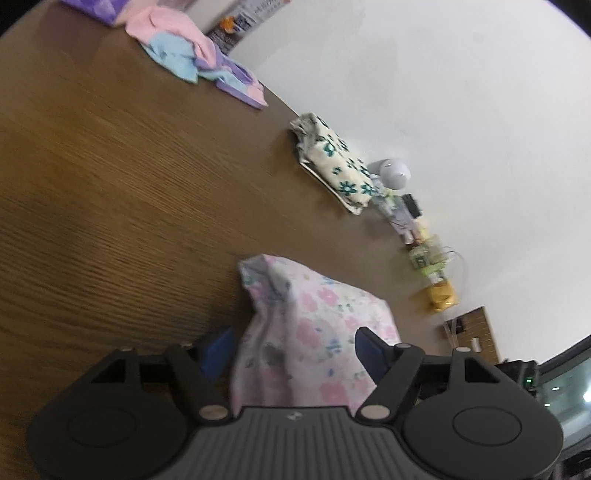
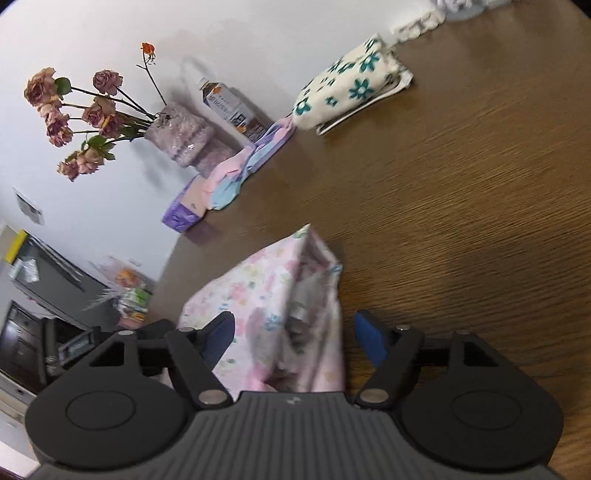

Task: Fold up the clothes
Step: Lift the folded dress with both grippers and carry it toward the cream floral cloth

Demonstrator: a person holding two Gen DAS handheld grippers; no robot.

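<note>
— Do we have any wording we can read here?

— Very little. On the bottle point(image 2: 231, 107) standing against the wall beside the vase, we see a pale label with dark print and an orange mark near the base, but the letters are too blurred for us to make out. In the left wrist view the same bottle point(image 1: 240, 18) sits at the top edge, its print equally smeared.

— Any logos?

— We note a small pale emblem point(image 2: 294, 401) on the ribbed body of the right gripper, and a matching emblem point(image 1: 293, 417) on the left gripper. We cannot read either as a name. No numbers or signs are legible to us.
</note>
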